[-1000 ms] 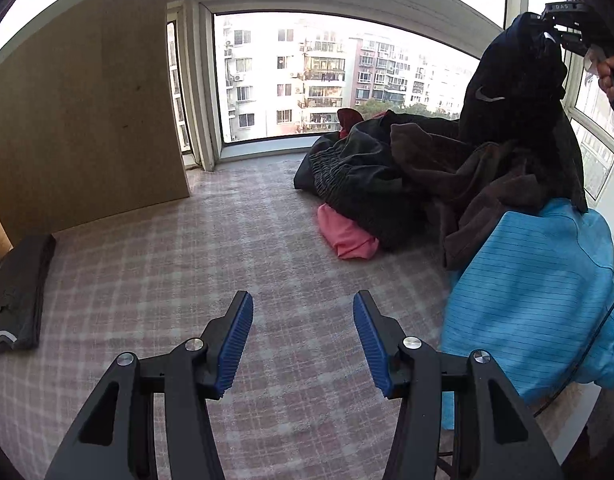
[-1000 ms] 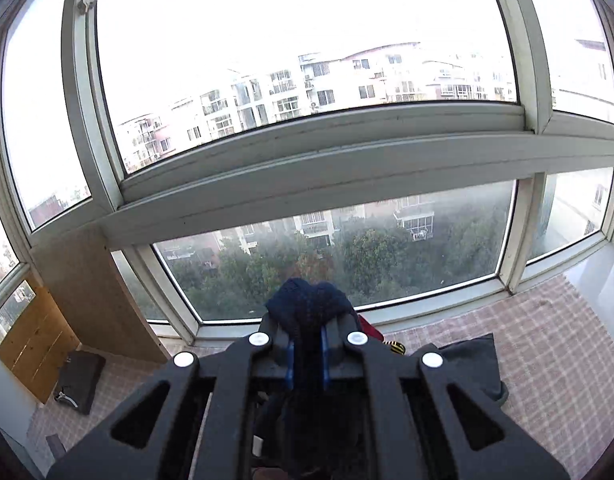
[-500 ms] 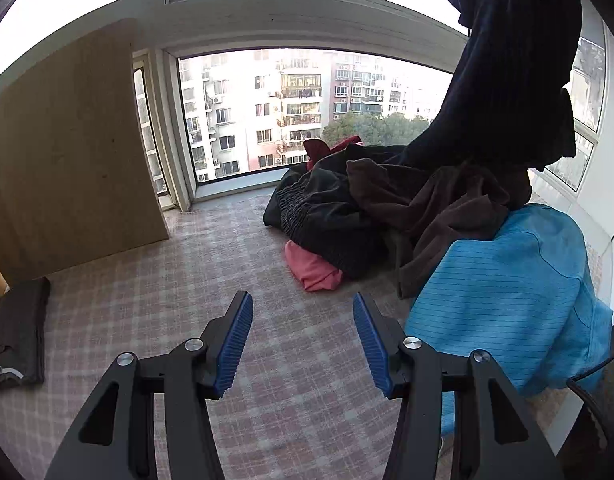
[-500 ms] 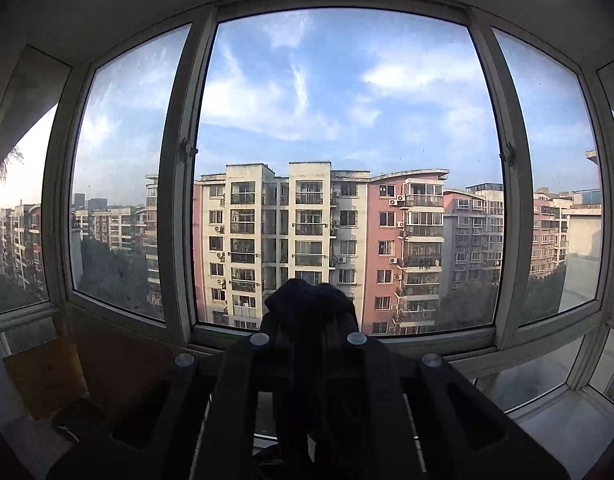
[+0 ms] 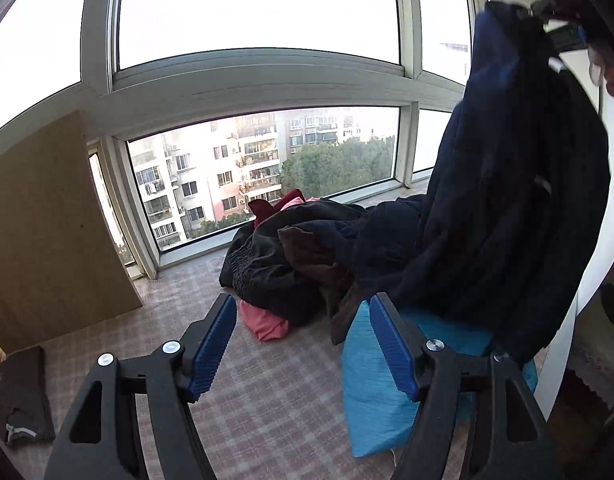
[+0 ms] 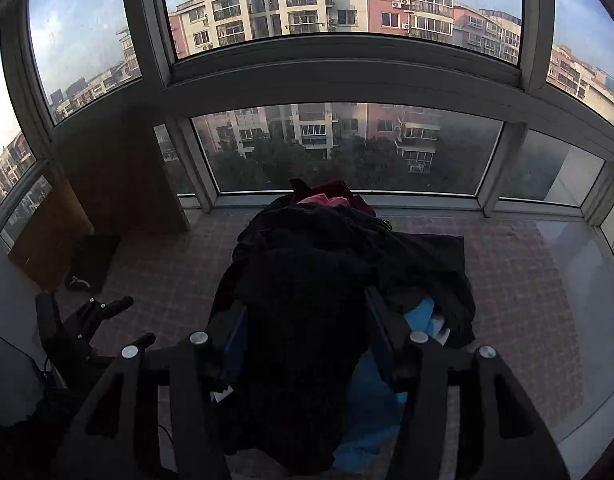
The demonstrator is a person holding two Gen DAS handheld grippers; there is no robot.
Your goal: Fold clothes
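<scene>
Navy garment (image 5: 507,200) hangs lengthwise straight down over the clothes pile (image 5: 307,256).

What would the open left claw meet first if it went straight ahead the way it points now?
Probably the pile of dark clothes, with the pink garment at its near edge. The left claw has only bare checked mat in front before that, though depth is uncertain.

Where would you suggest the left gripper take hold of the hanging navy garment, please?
The navy garment hangs long from above at the right, its lower part draped over the light blue garment. I'd bring the open left gripper in from the left and pinch its near lower edge.
</scene>
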